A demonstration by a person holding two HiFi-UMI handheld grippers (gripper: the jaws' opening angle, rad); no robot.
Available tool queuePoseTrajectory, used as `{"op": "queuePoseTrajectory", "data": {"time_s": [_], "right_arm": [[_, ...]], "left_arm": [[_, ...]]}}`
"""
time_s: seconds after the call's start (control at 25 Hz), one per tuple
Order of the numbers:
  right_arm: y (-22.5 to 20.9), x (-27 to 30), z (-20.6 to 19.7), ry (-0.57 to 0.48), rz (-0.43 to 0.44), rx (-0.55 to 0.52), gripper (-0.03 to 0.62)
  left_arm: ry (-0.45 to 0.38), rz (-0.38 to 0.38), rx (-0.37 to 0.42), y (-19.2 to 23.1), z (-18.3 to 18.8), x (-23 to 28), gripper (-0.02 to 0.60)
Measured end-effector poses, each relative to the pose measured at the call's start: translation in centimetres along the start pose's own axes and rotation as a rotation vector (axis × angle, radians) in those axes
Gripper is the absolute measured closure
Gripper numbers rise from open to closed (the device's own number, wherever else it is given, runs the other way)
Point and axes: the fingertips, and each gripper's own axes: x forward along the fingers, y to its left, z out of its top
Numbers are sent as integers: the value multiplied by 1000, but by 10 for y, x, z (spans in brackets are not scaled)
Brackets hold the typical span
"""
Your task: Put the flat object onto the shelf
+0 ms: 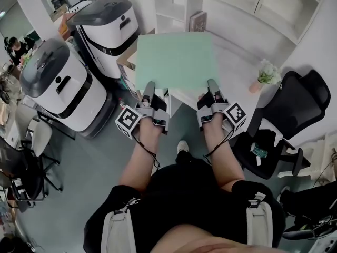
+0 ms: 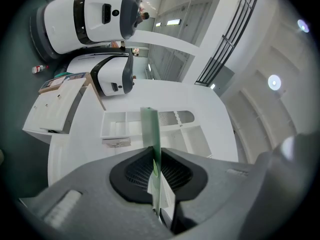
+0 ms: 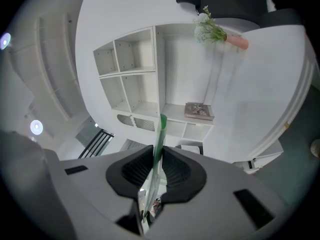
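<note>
A flat pale green board (image 1: pixel 175 60) is held level above the white desk (image 1: pixel 237 51), in front of the white shelf unit (image 1: pixel 174 7). My left gripper (image 1: pixel 149 90) is shut on the board's near left edge. On the near right edge my right gripper (image 1: pixel 212 87) is shut too. Seen edge-on, the board (image 2: pixel 151 134) runs between the left pads in the left gripper view. The right gripper view shows the board (image 3: pixel 159 144) pinched the same way, with the shelf compartments (image 3: pixel 131 79) beyond it.
A book (image 1: pixel 198 21) stands in a shelf compartment. A small vase of flowers (image 1: pixel 266 74) sits on the desk at right. Two white and grey machines (image 1: pixel 60 83) stand at left. A black office chair (image 1: pixel 287 115) is at right, beside my right arm.
</note>
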Motion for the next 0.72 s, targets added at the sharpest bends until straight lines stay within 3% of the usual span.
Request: {"op": "queuePoseTrajectory", "data": {"time_s": [0.72], "right_arm": [[-14,181,50,56,21,-9,539]], "left_arm": [[-59,-23,-20,23,48,170,543]]}}
